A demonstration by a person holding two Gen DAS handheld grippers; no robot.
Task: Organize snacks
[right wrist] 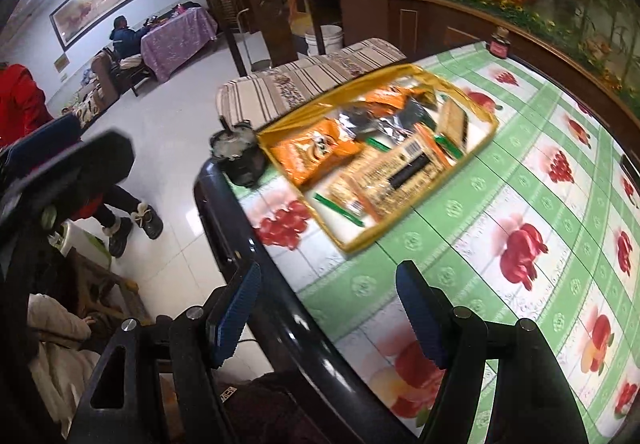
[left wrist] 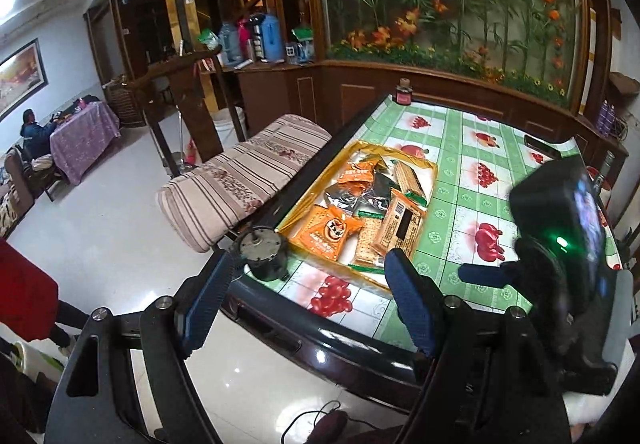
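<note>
A gold-rimmed tray (left wrist: 430,168) (right wrist: 362,244) lies on the green fruit-print tablecloth near the table's corner. It holds an orange packet (left wrist: 328,234) (right wrist: 312,156), cracker packs (left wrist: 400,228) (right wrist: 400,172) and silver packets (left wrist: 352,196) (right wrist: 360,124). My left gripper (left wrist: 310,298) hangs over the table's near edge, short of the tray, open and empty. My right gripper (right wrist: 330,314) is open too, with only tablecloth and table edge between its blue pads (right wrist: 424,320). The right gripper's black body (left wrist: 560,244) shows blurred at the right of the left wrist view.
A dark round pot (left wrist: 264,252) (right wrist: 240,156) stands at the table corner beside the tray. A small red jar (left wrist: 403,94) (right wrist: 500,44) sits at the far edge, a phone (left wrist: 540,148) further right. A striped cushioned bench (left wrist: 240,180) flanks the table. A person in red (right wrist: 20,104) stands on the floor.
</note>
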